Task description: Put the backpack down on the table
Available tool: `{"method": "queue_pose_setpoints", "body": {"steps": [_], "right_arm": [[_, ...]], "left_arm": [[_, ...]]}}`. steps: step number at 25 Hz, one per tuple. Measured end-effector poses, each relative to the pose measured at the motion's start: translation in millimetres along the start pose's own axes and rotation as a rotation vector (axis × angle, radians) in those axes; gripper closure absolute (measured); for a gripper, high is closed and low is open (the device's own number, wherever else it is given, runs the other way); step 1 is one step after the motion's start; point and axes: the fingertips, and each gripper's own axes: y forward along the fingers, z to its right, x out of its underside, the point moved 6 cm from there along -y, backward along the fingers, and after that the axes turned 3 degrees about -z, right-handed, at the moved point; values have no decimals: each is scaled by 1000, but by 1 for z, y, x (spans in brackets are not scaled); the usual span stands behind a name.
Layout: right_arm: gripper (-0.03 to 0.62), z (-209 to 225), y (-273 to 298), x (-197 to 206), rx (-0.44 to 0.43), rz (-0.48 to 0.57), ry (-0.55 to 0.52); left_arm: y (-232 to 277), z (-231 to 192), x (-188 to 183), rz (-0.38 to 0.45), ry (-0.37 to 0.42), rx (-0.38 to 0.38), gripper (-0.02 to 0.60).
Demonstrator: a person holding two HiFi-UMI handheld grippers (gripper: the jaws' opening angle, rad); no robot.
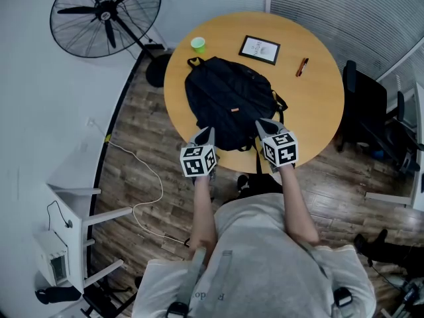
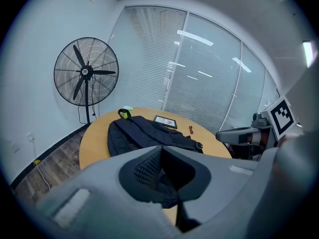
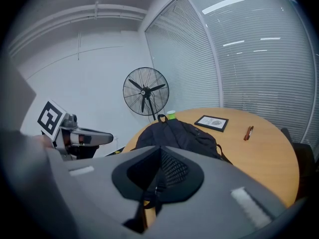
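Backpack point(image 1: 228, 101) lies flat on the round table point(image 1: 315, 108), its top loop pointing toward a green cup point(image 1: 198, 44) near the far edge and its bottom end at the near edge, where straps hang over. A frame point(image 1: 260, 50) and a pen point(image 1: 302, 66) lie apart from it on the far side. Left gripper point(image 1: 207, 132) and right gripper point(image 1: 264, 124) both meet the pack's near end, one at each bottom corner. Left fingers point(image 2: 145, 169) are closed together, with dark pack fabric bunched just under them. Right fingers point(image 3: 174, 169) are closed too, pinching a strap that dangles below. A fan point(image 1: 106, 15) stands on the floor beyond the table.
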Motion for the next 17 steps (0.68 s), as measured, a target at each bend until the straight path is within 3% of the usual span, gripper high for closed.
{"method": "queue_pose_setpoints", "body": {"steps": [17], "right_arm": [[594, 1, -9, 9, 8, -3, -3]], "left_arm": [[1, 11, 4, -9, 12, 14, 583]]}}
